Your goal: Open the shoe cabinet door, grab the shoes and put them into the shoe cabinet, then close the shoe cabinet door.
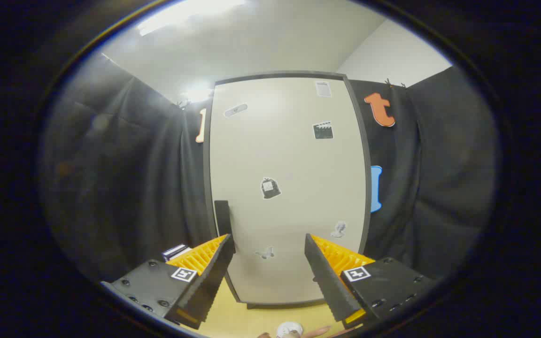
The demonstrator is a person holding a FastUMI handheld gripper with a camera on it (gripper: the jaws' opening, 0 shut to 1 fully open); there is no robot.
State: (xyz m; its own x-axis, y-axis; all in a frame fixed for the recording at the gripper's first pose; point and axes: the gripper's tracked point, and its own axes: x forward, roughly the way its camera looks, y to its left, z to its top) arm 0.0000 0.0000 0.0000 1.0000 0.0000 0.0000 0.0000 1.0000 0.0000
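A tall shoe cabinet (289, 155) stands straight ahead of me, its cream door shut inside a dark frame, with several small stickers on it. A dark vertical handle (222, 217) sits at the door's left edge, just above and beyond my left finger (204, 281). My gripper (268, 246) is open, with nothing between the fingers, and the lower part of the door shows in the gap. Below the fingers, part of a white shoe (289, 329) peeks out on the floor.
Black cloth walls close in on both sides of the cabinet. A wooden floor (237, 319) runs under the fingers up to the cabinet's base. A small dark and white box (175, 251) lies low, left of the cabinet, behind my left finger.
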